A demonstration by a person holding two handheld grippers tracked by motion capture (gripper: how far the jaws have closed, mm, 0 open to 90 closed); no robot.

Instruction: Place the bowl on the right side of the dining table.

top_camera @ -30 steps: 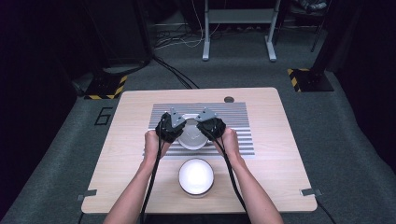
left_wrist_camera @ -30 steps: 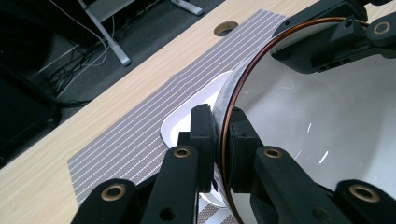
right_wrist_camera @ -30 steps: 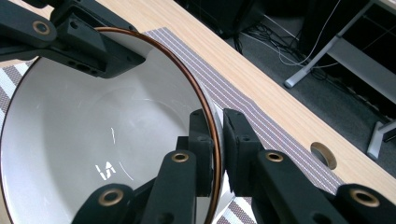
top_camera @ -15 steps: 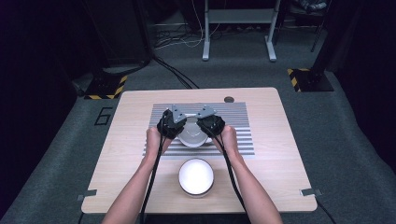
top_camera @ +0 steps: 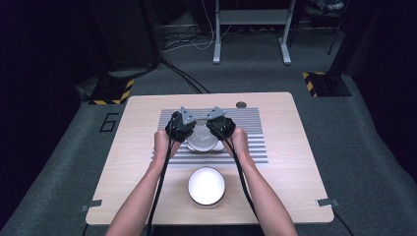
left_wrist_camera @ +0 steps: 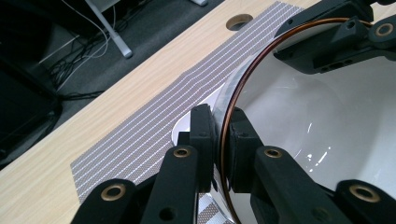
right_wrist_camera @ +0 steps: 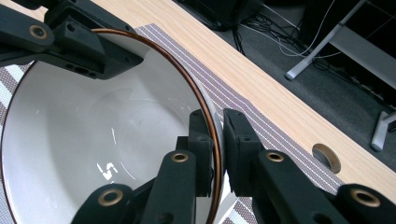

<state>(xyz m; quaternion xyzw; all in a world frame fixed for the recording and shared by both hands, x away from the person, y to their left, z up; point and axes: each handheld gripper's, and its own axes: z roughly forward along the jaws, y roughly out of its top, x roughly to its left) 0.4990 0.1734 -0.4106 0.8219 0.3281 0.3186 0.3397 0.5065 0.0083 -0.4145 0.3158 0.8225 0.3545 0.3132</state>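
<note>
A white bowl (top_camera: 201,140) with a thin brown rim is held over the grey striped mat (top_camera: 251,132) by both grippers. My left gripper (top_camera: 183,129) is shut on the bowl's left rim, and in the left gripper view its jaws pinch the rim of the bowl (left_wrist_camera: 299,121) between them. My right gripper (top_camera: 219,127) is shut on the opposite rim, and the right gripper view shows the bowl (right_wrist_camera: 93,140) with the rim clamped. A second white bowl (top_camera: 207,186) stands on the bare wood nearer the person.
The light wooden table (top_camera: 123,162) has a round cable hole (top_camera: 241,104) behind the mat. Dark floor with cables and a grey metal stand (top_camera: 251,29) lies beyond the far edge. Bare wood lies left and right of the mat.
Both grippers and the held bowl have shifted slightly away from the person, toward the mat's middle. The near bowl has not moved.
</note>
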